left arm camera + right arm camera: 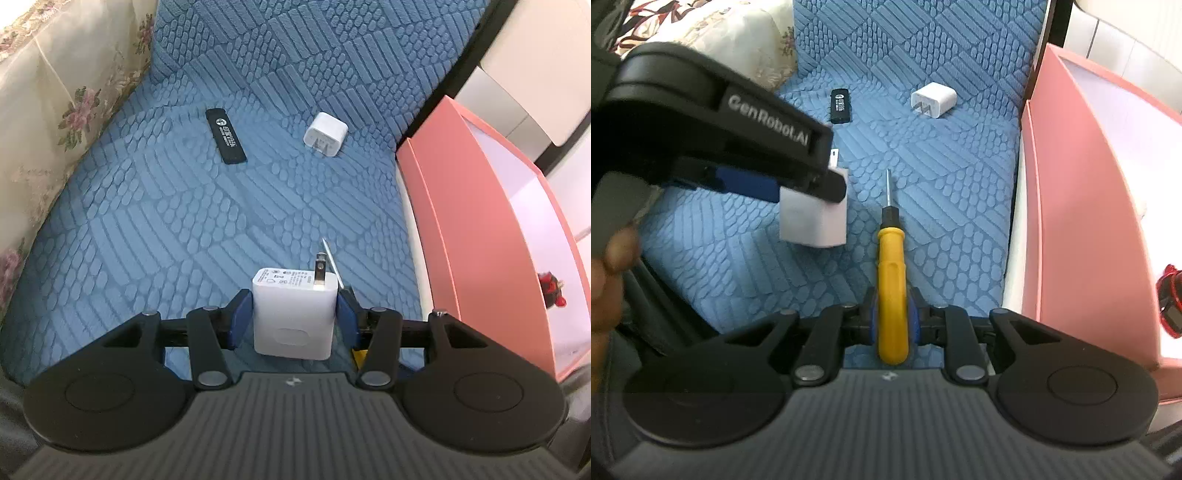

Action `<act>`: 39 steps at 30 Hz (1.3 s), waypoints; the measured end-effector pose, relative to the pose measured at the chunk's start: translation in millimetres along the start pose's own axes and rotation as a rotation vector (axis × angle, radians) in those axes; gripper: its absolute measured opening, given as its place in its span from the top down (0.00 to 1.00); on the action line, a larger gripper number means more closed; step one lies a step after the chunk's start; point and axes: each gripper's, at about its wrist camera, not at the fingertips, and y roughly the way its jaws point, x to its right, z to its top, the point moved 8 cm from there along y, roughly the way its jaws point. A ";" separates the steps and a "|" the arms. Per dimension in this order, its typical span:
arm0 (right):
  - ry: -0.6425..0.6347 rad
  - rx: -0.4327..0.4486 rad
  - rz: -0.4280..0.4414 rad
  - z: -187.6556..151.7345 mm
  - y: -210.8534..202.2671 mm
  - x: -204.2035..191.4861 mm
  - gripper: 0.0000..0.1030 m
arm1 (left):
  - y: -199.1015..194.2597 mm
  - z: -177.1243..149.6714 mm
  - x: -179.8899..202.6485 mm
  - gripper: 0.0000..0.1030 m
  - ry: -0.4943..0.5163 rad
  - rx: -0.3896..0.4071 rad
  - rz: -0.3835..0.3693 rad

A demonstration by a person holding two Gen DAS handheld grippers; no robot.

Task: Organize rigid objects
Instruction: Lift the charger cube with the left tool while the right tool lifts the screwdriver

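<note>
At the lower centre of the left wrist view, the left gripper (294,317) clamps a white charger (293,314) by its sides, prongs forward, above the blue cushion (184,221); a black stick (226,136) and a small white plug (325,134) lie farther up. In the right wrist view the right gripper (892,317) pinches a yellow screwdriver (892,291) low on its handle, shaft ahead. To finish well, I would carry both rightward over the pink box (1082,206) wall and release low, one at a time.
</note>
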 end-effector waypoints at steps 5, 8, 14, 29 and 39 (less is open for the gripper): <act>0.029 -0.001 0.024 3.5 6.6 4.8 0.78 | 20.7 5.2 -4.1 0.46 -0.010 -0.025 0.006; 0.039 0.011 0.042 5.2 7.0 5.1 0.71 | 28.1 7.2 -5.2 0.46 -0.035 -0.033 -0.005; 0.074 -0.001 0.055 4.8 16.0 7.2 0.63 | 29.9 7.2 -6.2 0.44 -0.056 -0.043 -0.011; -0.011 0.033 -0.023 13.4 23.5 5.5 0.80 | 24.4 3.7 -4.0 0.38 -0.075 -0.054 -0.042; 0.045 0.040 -0.053 13.4 20.5 19.8 0.80 | 29.4 -0.8 2.8 0.35 -0.026 -0.056 -0.019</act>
